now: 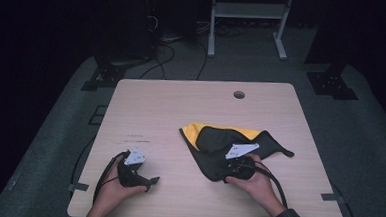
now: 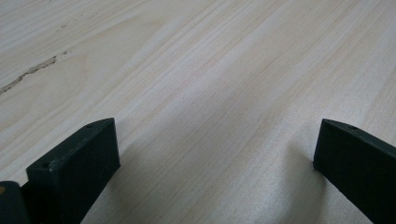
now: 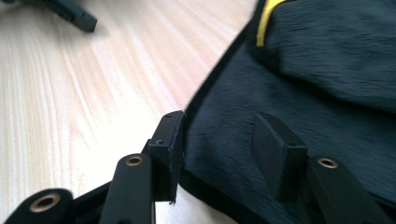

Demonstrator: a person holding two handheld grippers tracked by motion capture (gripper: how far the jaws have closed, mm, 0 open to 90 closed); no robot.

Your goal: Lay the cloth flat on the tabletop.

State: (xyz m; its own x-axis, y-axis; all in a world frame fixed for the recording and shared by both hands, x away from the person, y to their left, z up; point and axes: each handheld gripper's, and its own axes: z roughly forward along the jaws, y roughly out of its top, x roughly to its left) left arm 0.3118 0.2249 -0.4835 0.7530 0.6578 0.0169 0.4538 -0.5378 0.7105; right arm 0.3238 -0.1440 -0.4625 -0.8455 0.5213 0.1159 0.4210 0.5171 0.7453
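- Left tool (image 1: 153,180): held low at the near left of the worktop (image 1: 181,103), well apart from the cloth. Its own view shows the jaws spread wide over bare wood with nothing between them.
- Right tool (image 1: 217,170): at the near right, at the cloth's near corner. In the right gripper view (image 3: 219,135) the jaws stand parted, one at the cloth's hemmed edge, the other over the dark fabric. They have not closed on it; whether the tips touch the fabric cannot be told.
- Cloth (image 1: 214,142): lies right of centre on the worktop, in front of the right hand (image 1: 257,184). It is black with a yellow underside or lining showing along the far left edge, loosely folded over itself, with a narrow black tail running out to the right.
- Handling, as judged: soft, light and limp. It should drape and sag when lifted, and the folded layers may slide apart. The surface looks finely textured rather than slick, so a firm pinch ought to hold.
- Where to take hold, as judged: the near hemmed corner already between the right jaws is the thickest, cleanest edge. A second hold at the yellow far-left corner would let the left tool spread it.
- Far side: a round cable hole (image 1: 239,95) near the far edge; a white frame (image 1: 248,11) stands on the floor beyond.
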